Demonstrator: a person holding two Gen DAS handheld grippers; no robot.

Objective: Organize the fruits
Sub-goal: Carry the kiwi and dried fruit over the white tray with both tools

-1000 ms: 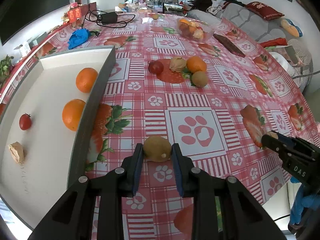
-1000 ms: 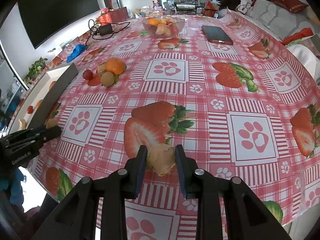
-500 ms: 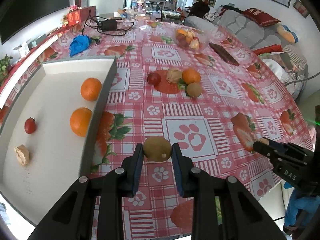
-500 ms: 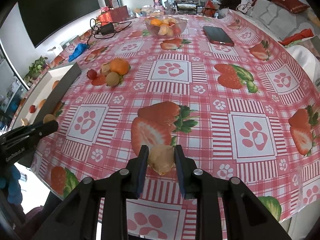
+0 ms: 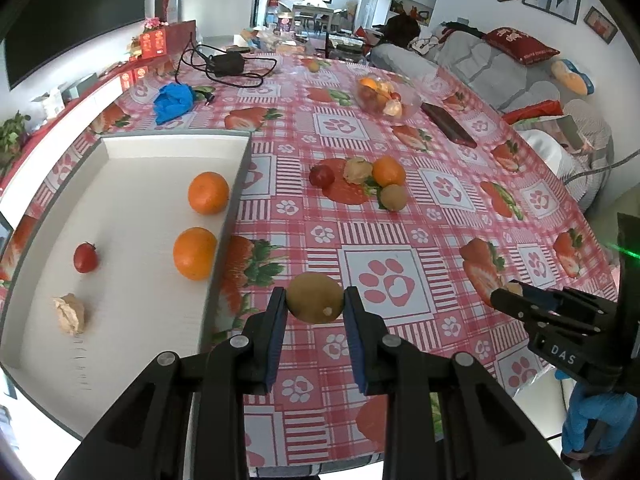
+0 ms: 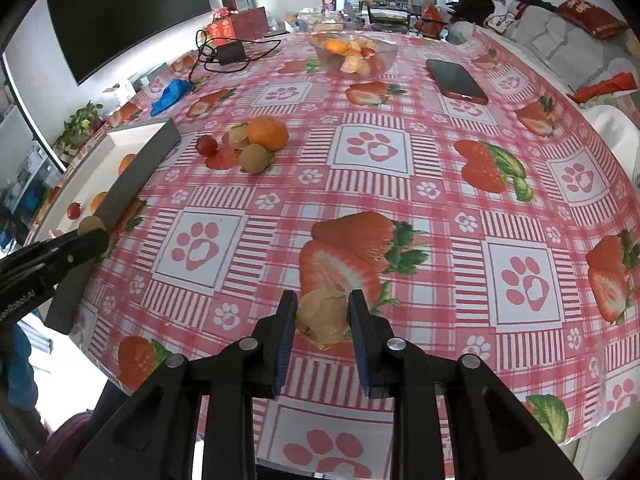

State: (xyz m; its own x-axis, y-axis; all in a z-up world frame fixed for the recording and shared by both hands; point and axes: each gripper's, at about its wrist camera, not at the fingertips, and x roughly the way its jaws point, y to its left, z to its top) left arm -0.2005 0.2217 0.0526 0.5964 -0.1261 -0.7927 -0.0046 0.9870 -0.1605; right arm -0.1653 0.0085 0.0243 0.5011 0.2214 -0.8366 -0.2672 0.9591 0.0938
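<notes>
Compared with a second ago both claws have come up off the bench a bit, and more of the tray and room shows now. The grips themselves haven't changed.

Far left, the white tray (image 5: 120, 208) sits on the bench with two oranges (image 5: 208, 193) against its right wall, a small tomato (image 5: 85, 257) and a papery husked fruit (image 5: 70, 315) nearer the left side. Just right of the tray wall, the left claw (image 5: 315, 300) is clenched on a brown kiwi (image 5: 315, 298), held in the air above the cloth. In the middle of the bench there's a little cluster still waiting: a red fruit (image 5: 321, 175), another husked one (image 5: 357, 169), an orange (image 5: 388, 170) and a second kiwi (image 5: 393, 197), all touching or just beside each other. Over on the right, the right claw (image 6: 322, 314) is squeezed shut on a pale husked fruit (image 6: 322, 317), hanging over a printed strawberry.

The bench (image 6: 400, 208) wears a red-and-white check cloth with paw prints and strawberries. Further back: a glass bowl of fruit (image 6: 355, 55), a red phone (image 6: 456, 80), a blue glove (image 5: 173, 101), a charger with tangled cable (image 5: 226, 65). Big dark TV (image 6: 128, 12) on the left wall, grey sofa with a red cushion (image 5: 520, 46) on the right.
</notes>
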